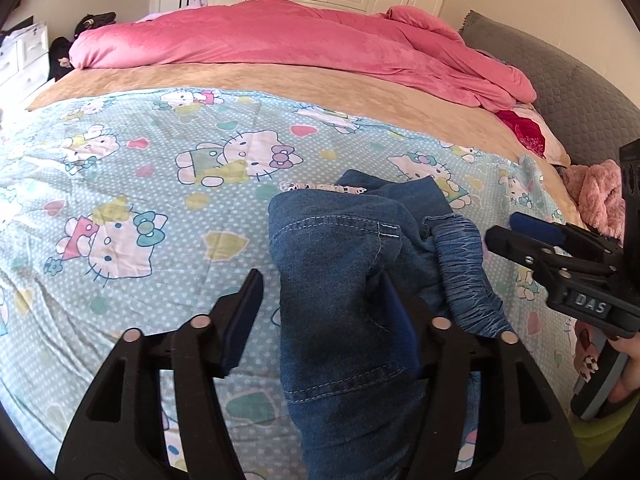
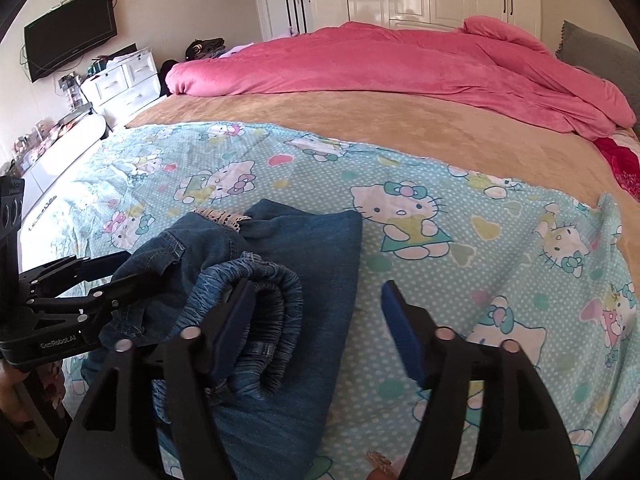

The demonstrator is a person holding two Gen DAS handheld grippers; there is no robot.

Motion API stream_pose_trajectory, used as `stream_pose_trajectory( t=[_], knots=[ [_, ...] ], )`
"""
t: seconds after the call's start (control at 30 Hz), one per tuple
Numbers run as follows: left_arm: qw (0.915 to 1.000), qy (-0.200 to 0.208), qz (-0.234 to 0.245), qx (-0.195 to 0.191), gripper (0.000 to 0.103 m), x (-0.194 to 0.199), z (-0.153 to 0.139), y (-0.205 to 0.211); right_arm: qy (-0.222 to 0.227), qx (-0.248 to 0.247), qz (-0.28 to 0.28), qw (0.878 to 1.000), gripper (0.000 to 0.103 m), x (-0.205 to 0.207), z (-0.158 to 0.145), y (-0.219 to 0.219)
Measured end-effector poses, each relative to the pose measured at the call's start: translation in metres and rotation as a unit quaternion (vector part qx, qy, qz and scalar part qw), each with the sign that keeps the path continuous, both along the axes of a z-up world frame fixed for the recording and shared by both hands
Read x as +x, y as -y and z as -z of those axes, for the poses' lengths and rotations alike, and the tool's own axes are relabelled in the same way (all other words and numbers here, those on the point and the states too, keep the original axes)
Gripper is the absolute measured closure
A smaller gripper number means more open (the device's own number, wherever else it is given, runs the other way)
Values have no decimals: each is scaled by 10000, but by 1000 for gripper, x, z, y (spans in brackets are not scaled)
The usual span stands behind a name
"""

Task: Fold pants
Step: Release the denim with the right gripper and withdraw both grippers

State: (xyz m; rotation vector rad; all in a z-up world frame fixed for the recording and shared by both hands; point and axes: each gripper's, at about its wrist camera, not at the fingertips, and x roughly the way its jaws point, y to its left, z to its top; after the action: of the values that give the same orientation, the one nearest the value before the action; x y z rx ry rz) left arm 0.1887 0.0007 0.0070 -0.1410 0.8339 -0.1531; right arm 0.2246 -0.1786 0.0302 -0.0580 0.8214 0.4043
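Left claw (image 1: 320, 312): fingers spread wide and holding nothing; the denim lies in the gap, pressed against the inner face of the finger at 3 o'clock, with bare sheet between it and the other finger.
Right claw (image 2: 316, 328): also wide and empty; its finger at 9 o'clock rests over the gathered waistband, the other finger stands above bare sheet.
Pants (image 2: 288, 264): small blue jeans, bunched rather than flat, on the near part of the bed, running from the claws out toward 12 o'clock.
Waistband (image 2: 276, 304): elastic, ruched, rolled into a thick loop at the near end; I'd judge it the firmest place to take hold.
Handling: soft, limp denim, light, not slippery, not fragile; it will sag and drag along the sheet unless lifted at two points, so waistband corners or a seamed edge look best.
Lace trim (image 1: 324, 188): a pale strip at the far end, possibly a cuff edge, though the bunching hides how it attaches.
Cartoon-cat sheet (image 1: 140, 184): spread under the pants.
Pink duvet (image 1: 280, 36): heaped at 12 o'clock, well apart.
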Motion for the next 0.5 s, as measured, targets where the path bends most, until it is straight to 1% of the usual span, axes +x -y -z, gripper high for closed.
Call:
stream_pose_trajectory(
  t=[0.07,0.1,0.17,0.2,0.37,0.4,0.43,0.5],
  knots=[
    [10000,25,17,26,45,-1,-3,1,53,-4,47,10000,35,-2,-4,4],
    [10000,38,20,41,42,0,-4,2,66,-5,88,9999,31,-3,-5,7],
    [9999,91,17,46,33,-2,-8,3,102,28,175,9998,23,-4,-8,12],
    [9999,114,17,38,32,-2,-9,3,105,51,204,9997,23,-5,-9,15],
    [9997,207,-7,88,17,-8,-17,4,132,86,368,9992,23,-12,-16,25],
    [9997,235,-10,95,16,-11,-19,3,139,86,393,9991,15,-13,-17,26],
    [9996,251,-19,97,13,-13,-20,3,163,90,447,9988,9,-16,-19,28],
    [9995,293,-21,115,10,-17,-24,3,214,125,504,9984,8,-21,-21,31]
  ],
)
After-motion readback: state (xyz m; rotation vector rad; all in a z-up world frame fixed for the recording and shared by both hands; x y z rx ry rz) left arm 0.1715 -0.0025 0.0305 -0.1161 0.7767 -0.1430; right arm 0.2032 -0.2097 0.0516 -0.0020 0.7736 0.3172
